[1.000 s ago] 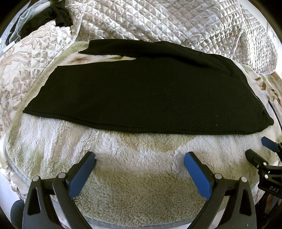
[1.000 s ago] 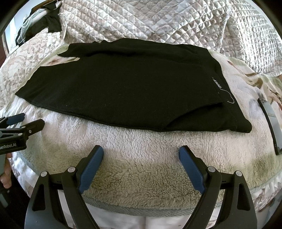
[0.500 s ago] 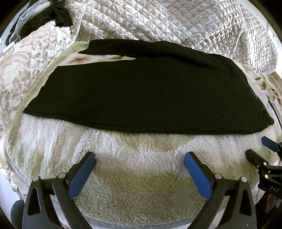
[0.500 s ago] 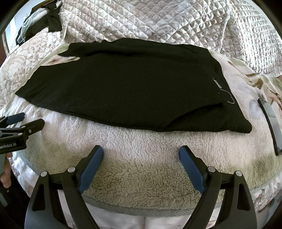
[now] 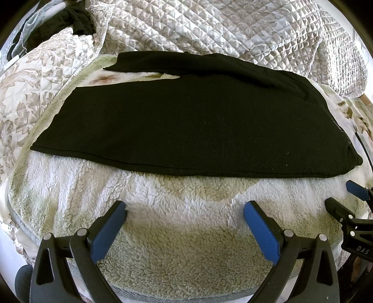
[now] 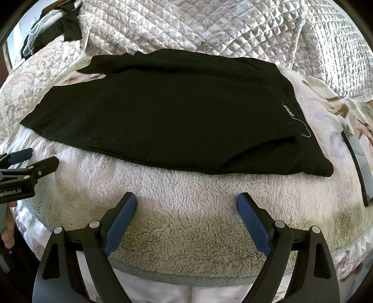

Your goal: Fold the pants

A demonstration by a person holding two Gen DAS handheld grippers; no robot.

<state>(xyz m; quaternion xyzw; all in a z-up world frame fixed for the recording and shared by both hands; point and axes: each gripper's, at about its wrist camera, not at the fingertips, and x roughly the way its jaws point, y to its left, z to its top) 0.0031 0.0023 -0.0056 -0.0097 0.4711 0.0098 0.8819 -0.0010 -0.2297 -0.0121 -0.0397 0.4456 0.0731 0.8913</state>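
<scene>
Black pants (image 5: 186, 121) (image 6: 167, 116) lie flat across a fluffy cream blanket, folded lengthwise with one leg over the other; the waistband with a small label is at the right, the leg ends at the left. My left gripper (image 5: 185, 213) hovers open over the blanket, short of the near edge of the pants, nothing between its blue pads. My right gripper (image 6: 186, 205) is also open and empty, just short of the same edge. Each gripper shows at the side of the other's view: the right gripper (image 5: 342, 198) and the left gripper (image 6: 35, 158).
The fluffy blanket (image 5: 186, 233) (image 6: 186, 221) covers a bed with a quilted floral bedspread (image 5: 209, 28) (image 6: 198, 28) behind. A dark phone (image 6: 359, 163) lies right of the waistband. Dark clothes (image 5: 70, 21) are heaped at the far left. A hand (image 6: 8, 230) shows at the left edge.
</scene>
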